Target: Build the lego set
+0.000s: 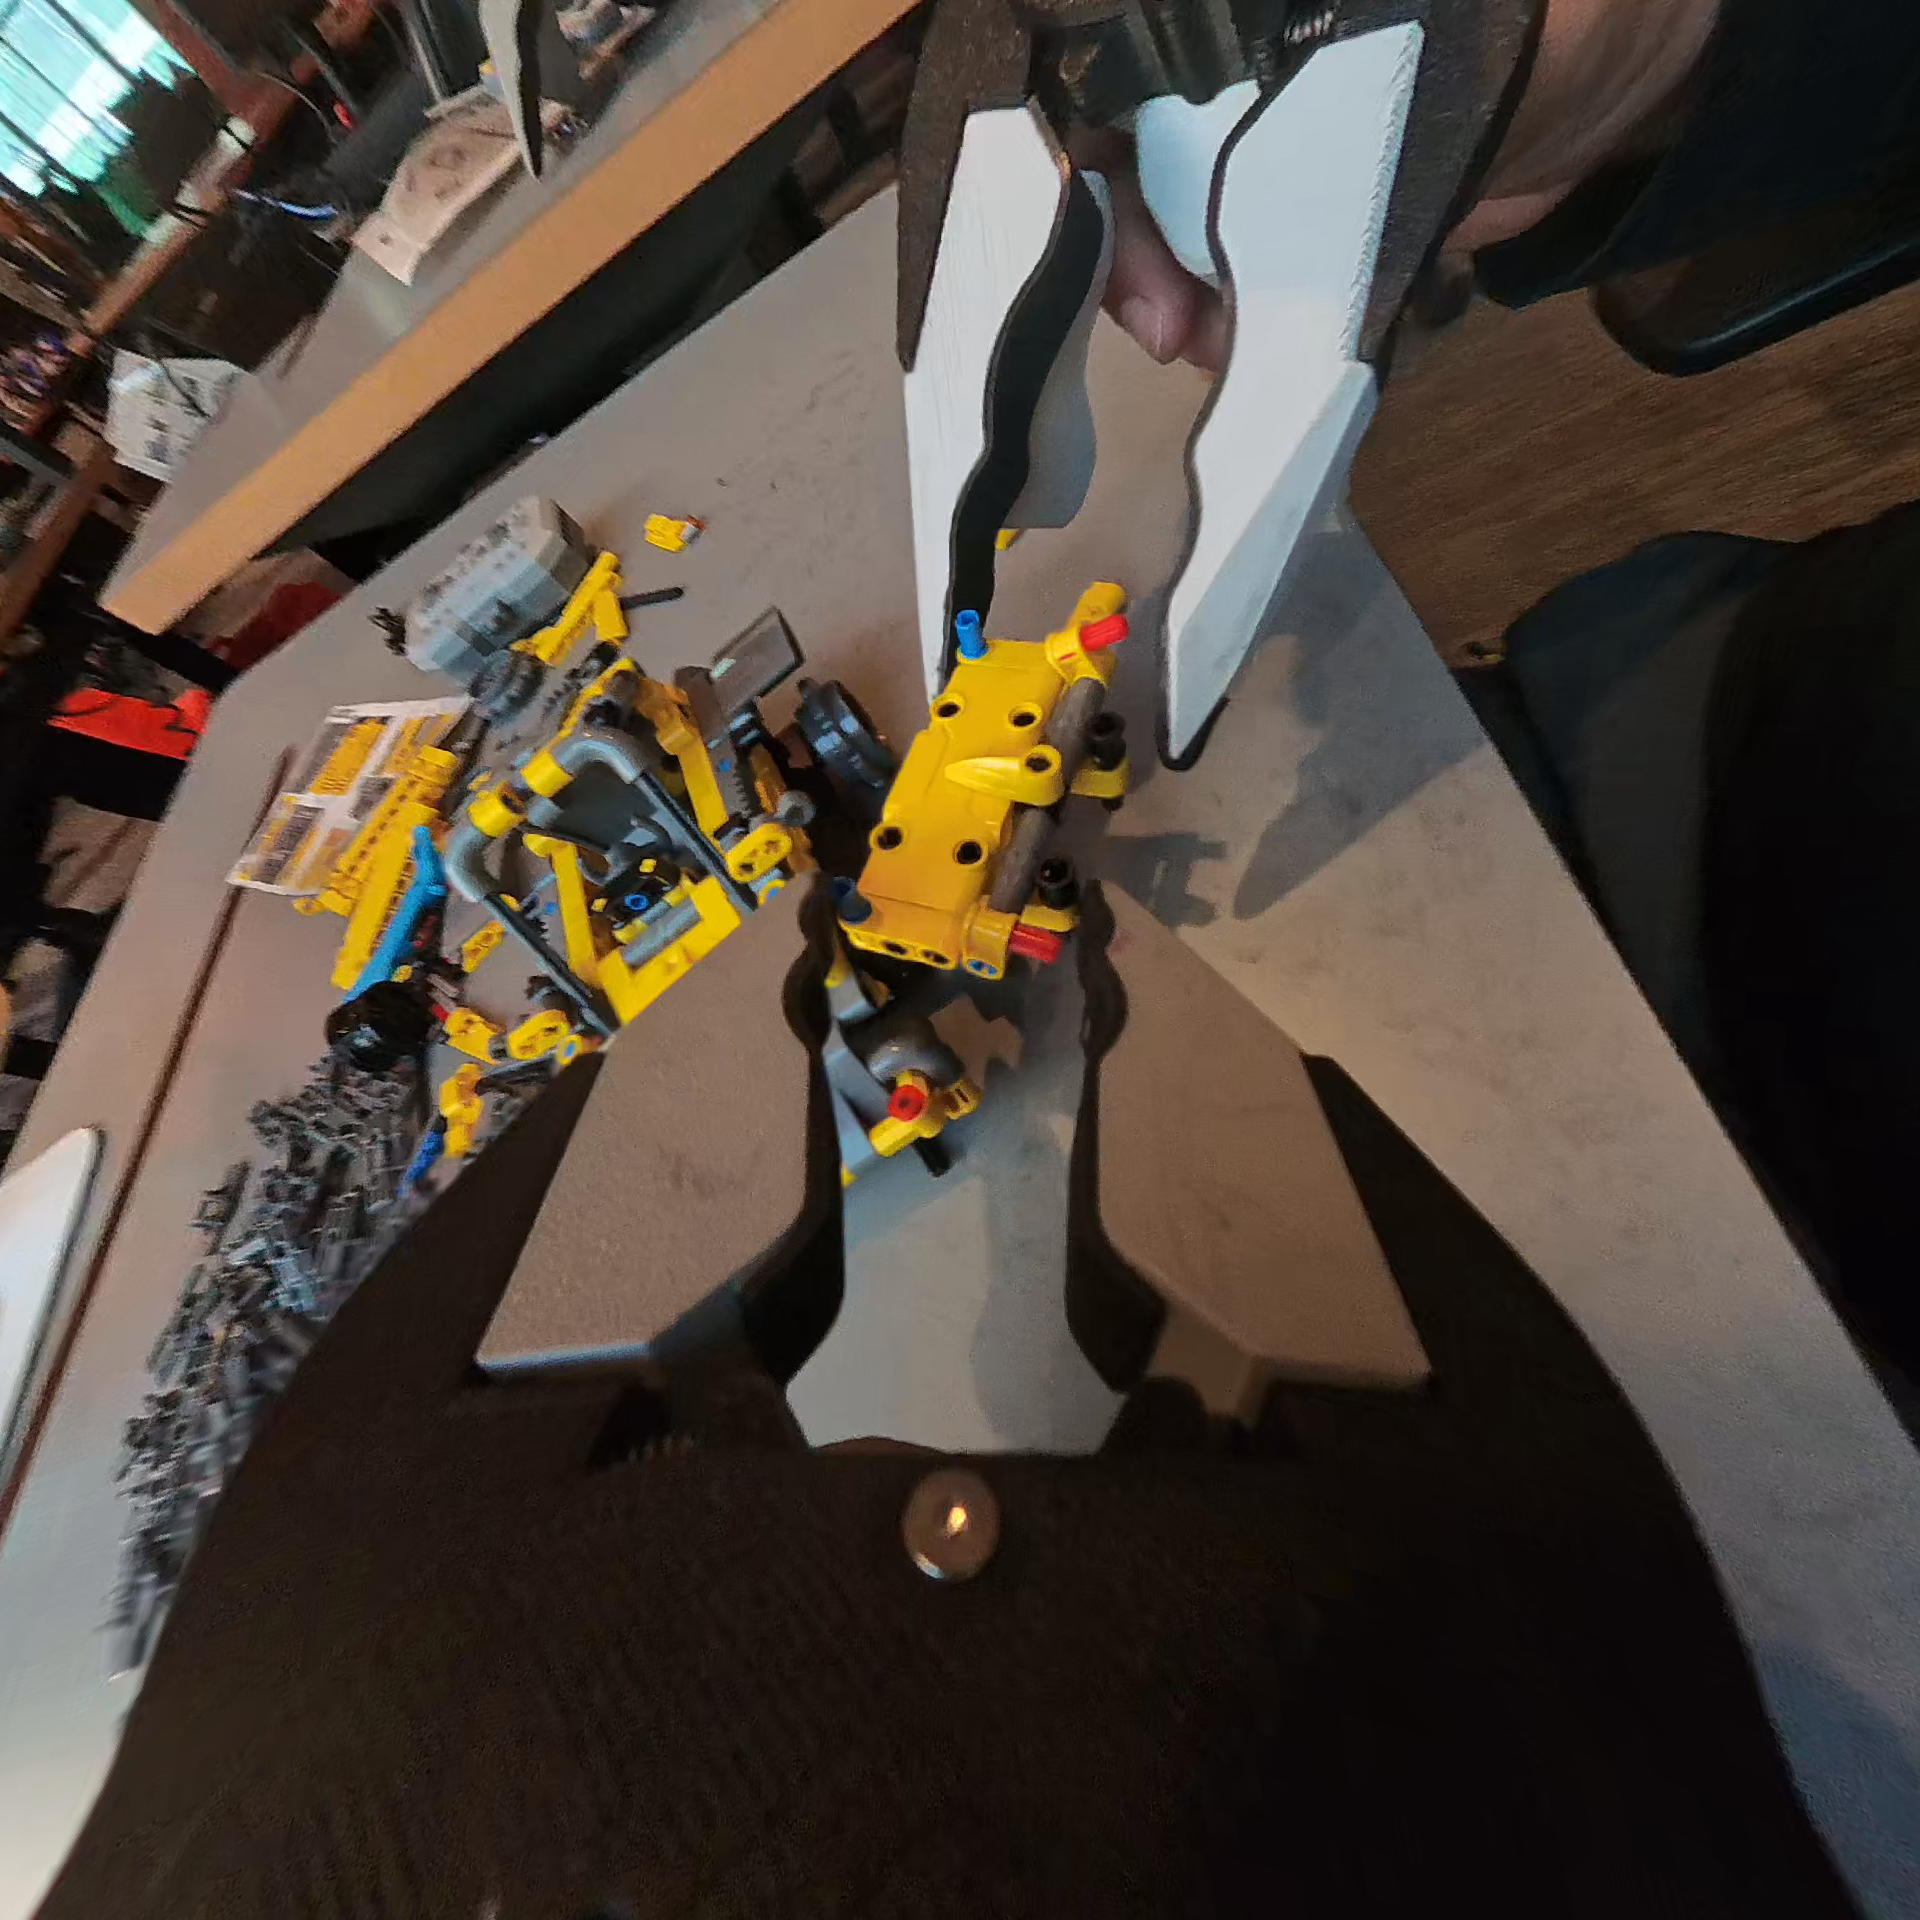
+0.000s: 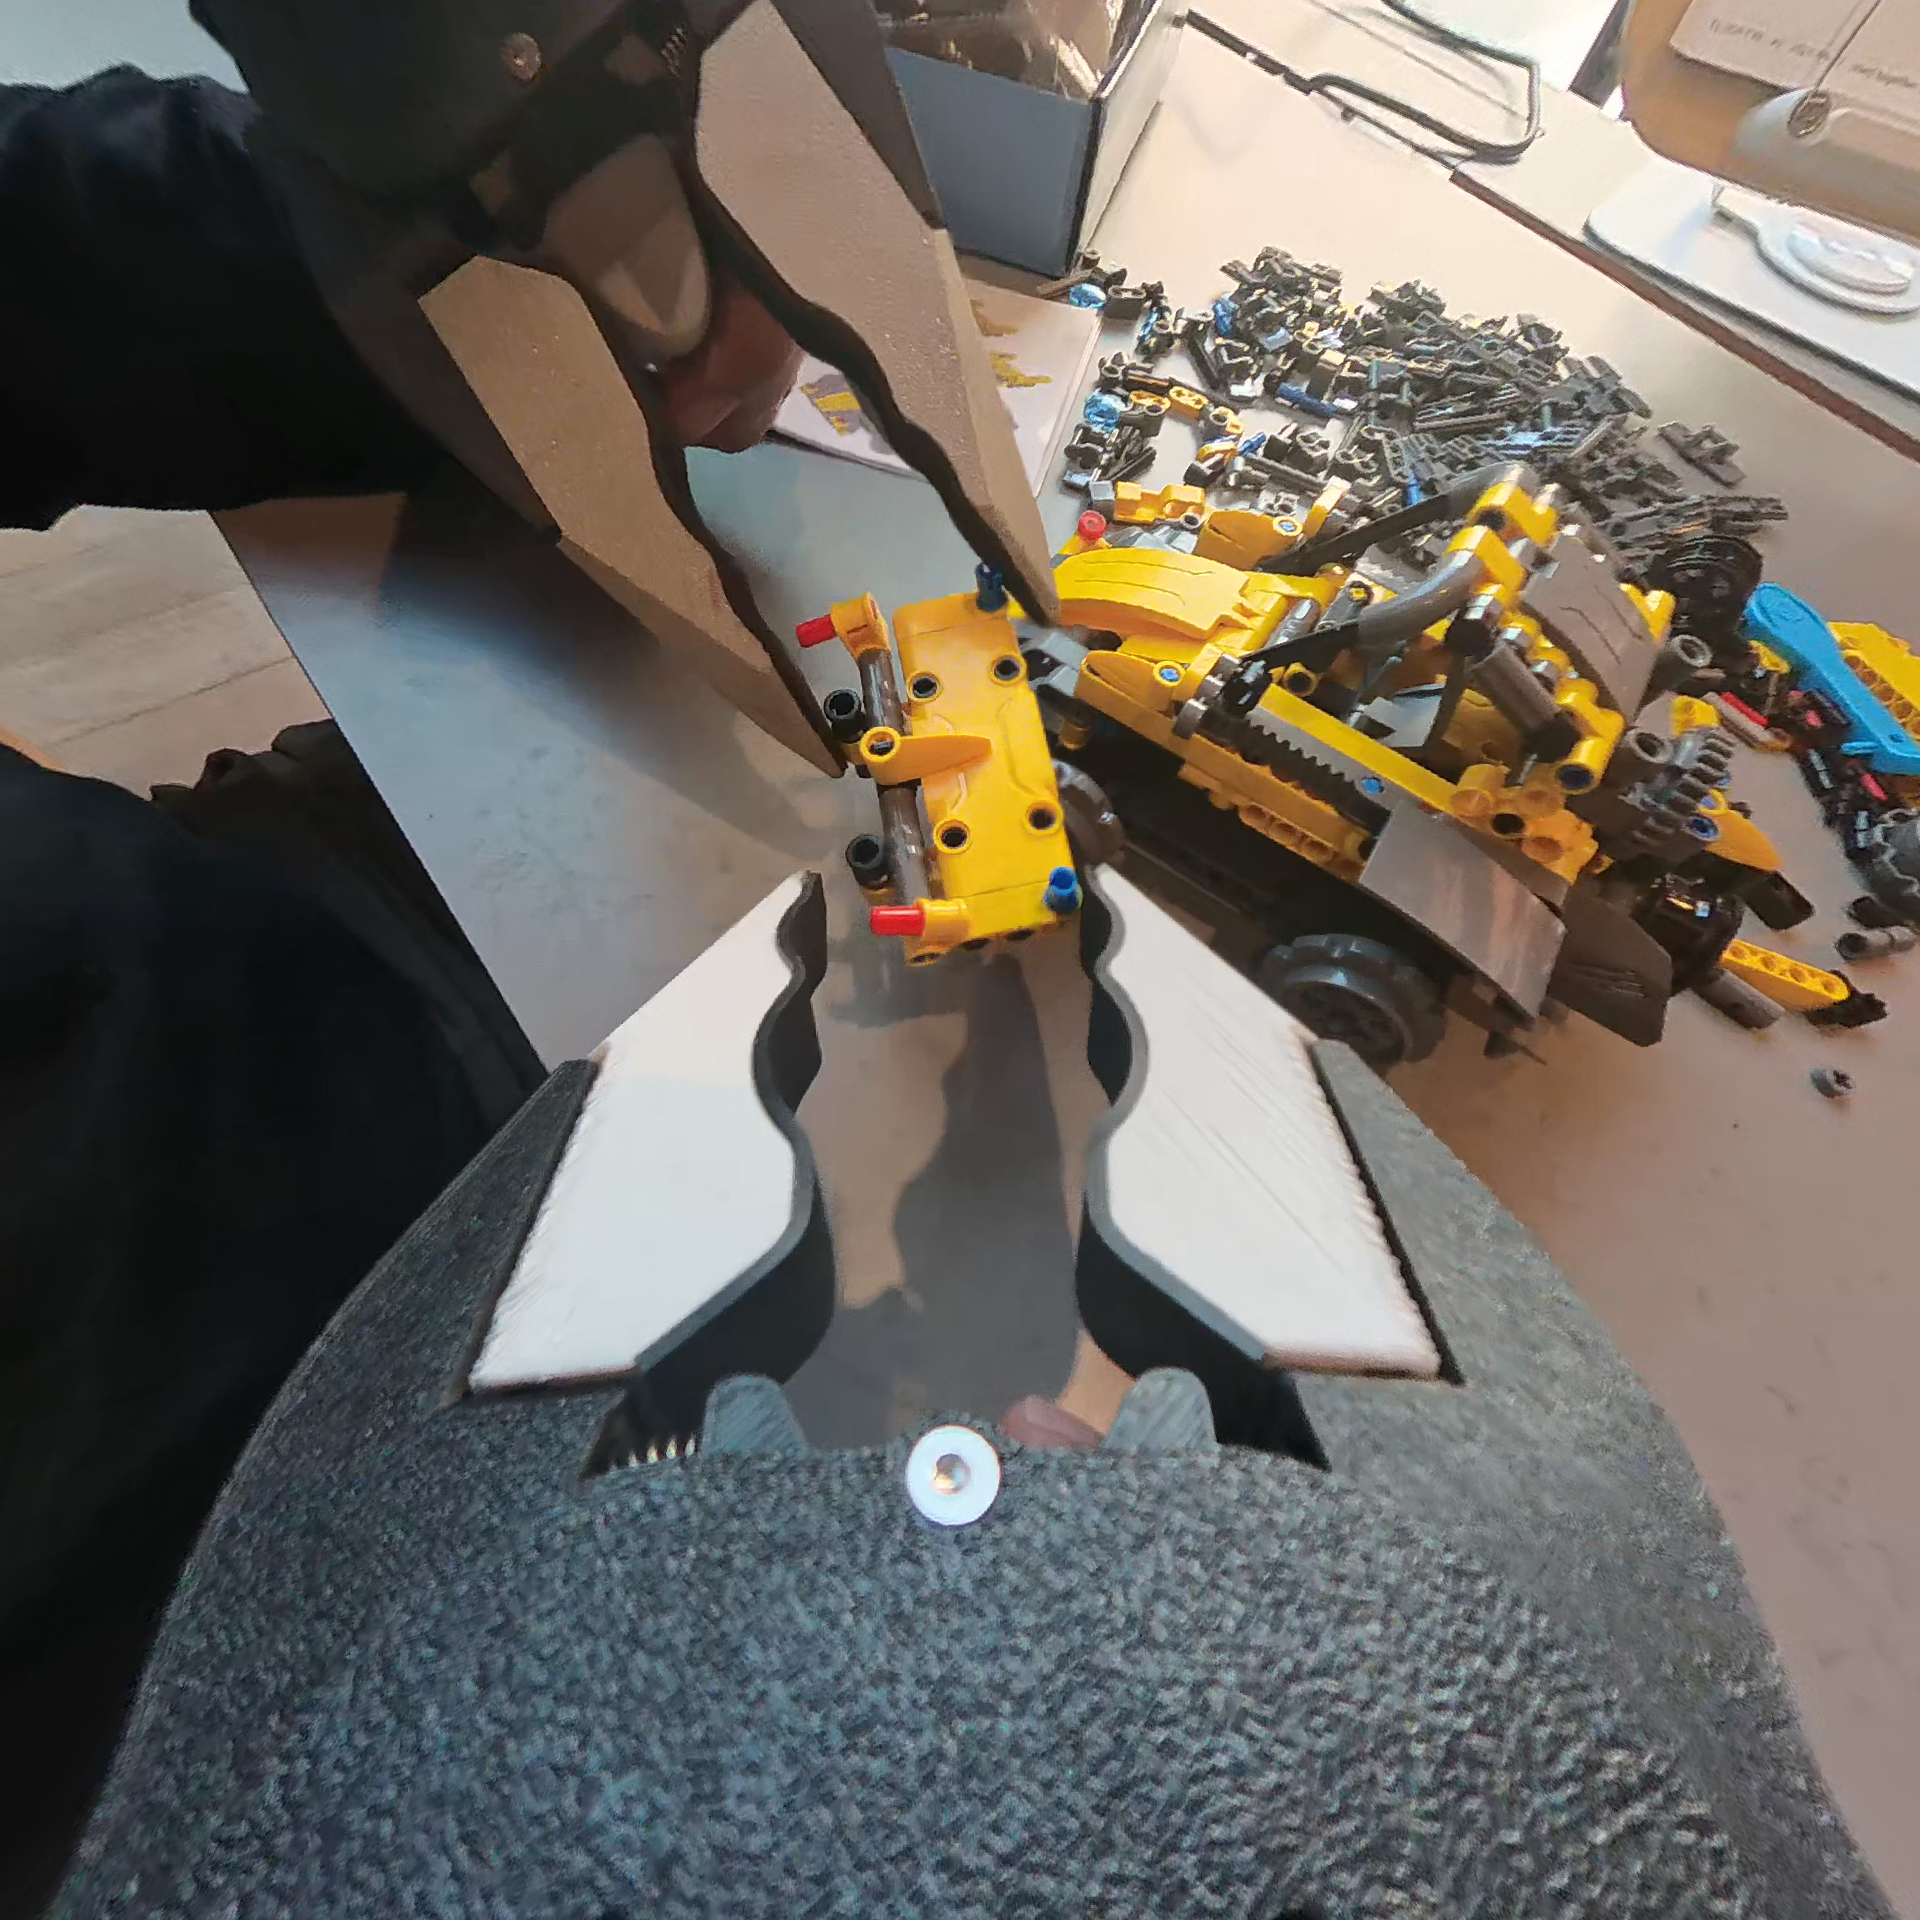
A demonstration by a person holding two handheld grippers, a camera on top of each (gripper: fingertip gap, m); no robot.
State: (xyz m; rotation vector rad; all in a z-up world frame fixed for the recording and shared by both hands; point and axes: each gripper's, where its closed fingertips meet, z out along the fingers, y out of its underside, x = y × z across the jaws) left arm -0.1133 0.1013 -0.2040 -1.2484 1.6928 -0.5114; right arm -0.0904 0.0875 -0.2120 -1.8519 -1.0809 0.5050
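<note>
Both grippers face each other across a yellow brick block with red and blue pins, on the grey table. Left gripper jaws apart, tips just short of the block's near end; whether they touch it I cannot tell. Right gripper likewise spread at the opposite end, gripping nothing. Right wrist view alone shows the block joined to the front of a yellow brick vehicle, loose dark pieces heaped behind it. Left wrist view alone shows an instruction sheet and a grey motor unit beyond the vehicle — and a small axle assembly between its own fingers.
</note>
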